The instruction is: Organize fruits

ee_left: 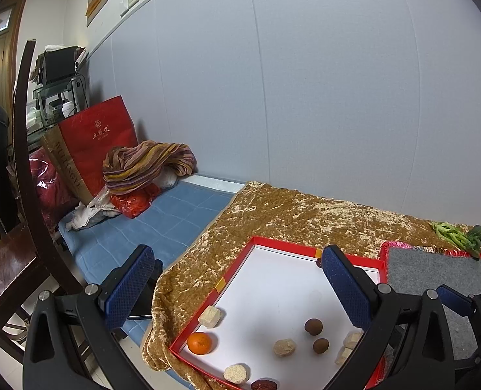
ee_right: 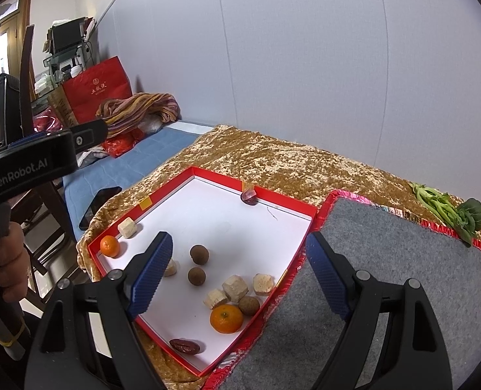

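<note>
Both grippers hang above the tray (ee_right: 305,209) with jaws spread wide and nothing between them: the right gripper (ee_right: 239,268) over its near right part, the left gripper (ee_left: 237,287) over its left side. In the tray, nearest lies a date (ee_right: 184,346), then an orange (ee_right: 226,318) at the right wall beside a longan (ee_right: 249,305) and pale cubes (ee_right: 235,287). A second orange (ee_right: 110,246) sits at the left wall. Right of the tray lies a grey mat (ee_right: 386,260), with greens (ee_right: 451,211) beyond it.
</note>
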`<state>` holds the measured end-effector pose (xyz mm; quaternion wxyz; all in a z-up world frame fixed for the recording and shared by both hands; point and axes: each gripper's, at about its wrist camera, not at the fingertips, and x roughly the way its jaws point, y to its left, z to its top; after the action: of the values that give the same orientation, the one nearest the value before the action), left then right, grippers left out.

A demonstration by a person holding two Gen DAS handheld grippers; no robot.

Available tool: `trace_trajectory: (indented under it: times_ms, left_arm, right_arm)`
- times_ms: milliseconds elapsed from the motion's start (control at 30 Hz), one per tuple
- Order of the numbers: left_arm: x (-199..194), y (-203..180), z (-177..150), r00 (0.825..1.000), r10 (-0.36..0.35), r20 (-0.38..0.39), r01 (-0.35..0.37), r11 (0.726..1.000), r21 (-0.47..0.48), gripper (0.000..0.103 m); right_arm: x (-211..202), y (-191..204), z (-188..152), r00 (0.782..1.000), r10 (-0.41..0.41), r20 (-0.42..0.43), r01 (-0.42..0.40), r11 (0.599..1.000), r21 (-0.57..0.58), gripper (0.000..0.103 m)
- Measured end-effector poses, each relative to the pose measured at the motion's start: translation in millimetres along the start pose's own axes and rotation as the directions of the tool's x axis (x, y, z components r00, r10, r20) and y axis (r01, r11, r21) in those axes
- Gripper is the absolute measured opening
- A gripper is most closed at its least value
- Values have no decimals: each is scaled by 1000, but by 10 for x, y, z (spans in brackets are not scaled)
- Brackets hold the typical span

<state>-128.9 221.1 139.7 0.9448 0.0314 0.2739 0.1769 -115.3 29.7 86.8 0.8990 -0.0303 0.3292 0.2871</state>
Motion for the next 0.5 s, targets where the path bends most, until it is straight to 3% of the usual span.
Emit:
trace_trajectory:
  times_ms: [500]
  left_arm:
    - [-5, -18, -17, 1000, -3, -6, 3, 1000, -2, 103]
  right_arm:
    - [-7, 4, 2, 1000, 0, 0, 0, 1000, 3, 84]
